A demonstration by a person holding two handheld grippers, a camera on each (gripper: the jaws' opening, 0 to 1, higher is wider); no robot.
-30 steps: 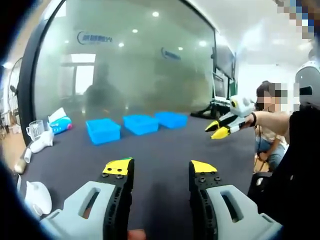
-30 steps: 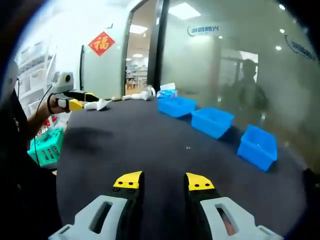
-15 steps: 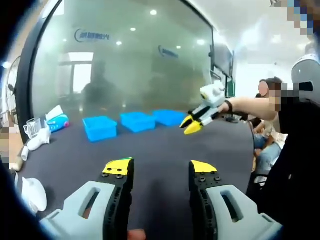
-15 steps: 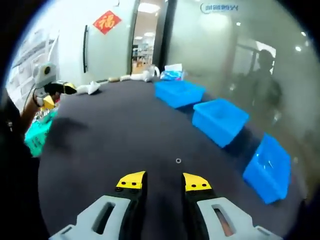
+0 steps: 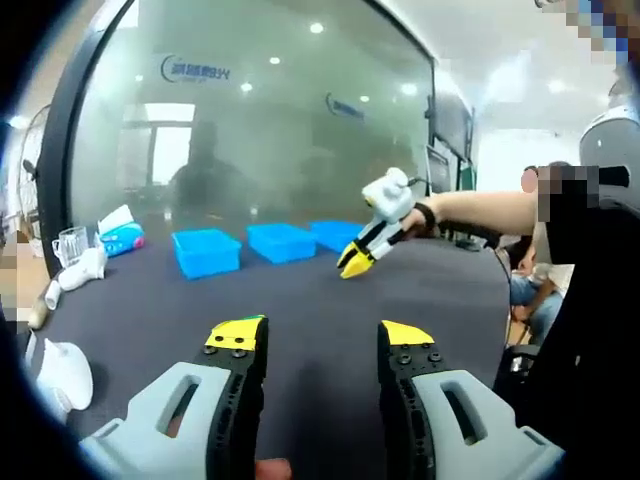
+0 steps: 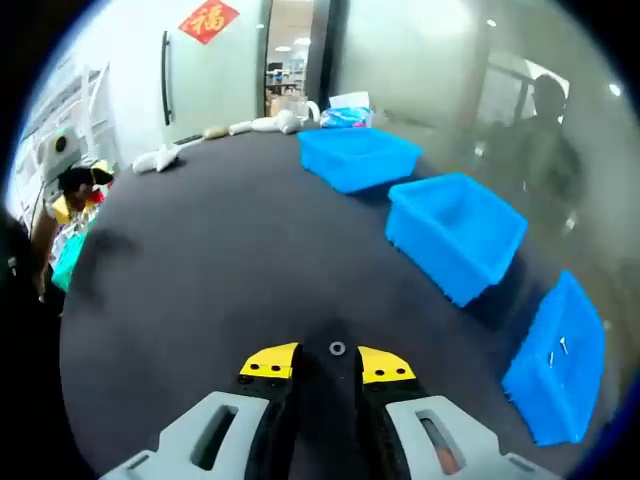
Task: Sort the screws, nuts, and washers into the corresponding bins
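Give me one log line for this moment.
right gripper: open, jaws either side of small ring-shaped part on dark table | left gripper: open, empty | three blue bins: ahead

Small ring-shaped part (image 6: 337, 348) on the dark table (image 6: 200, 280), too small to tell nut from washer, tiny pale bits in the nearest blue bin (image 6: 560, 350) unidentifiable, figure behind frosted glass (image 5: 205, 190) blurred

On my table (image 6: 180, 280), three bins (image 6: 455, 232) sit in a row; a washer (image 6: 337, 348) lies before them.
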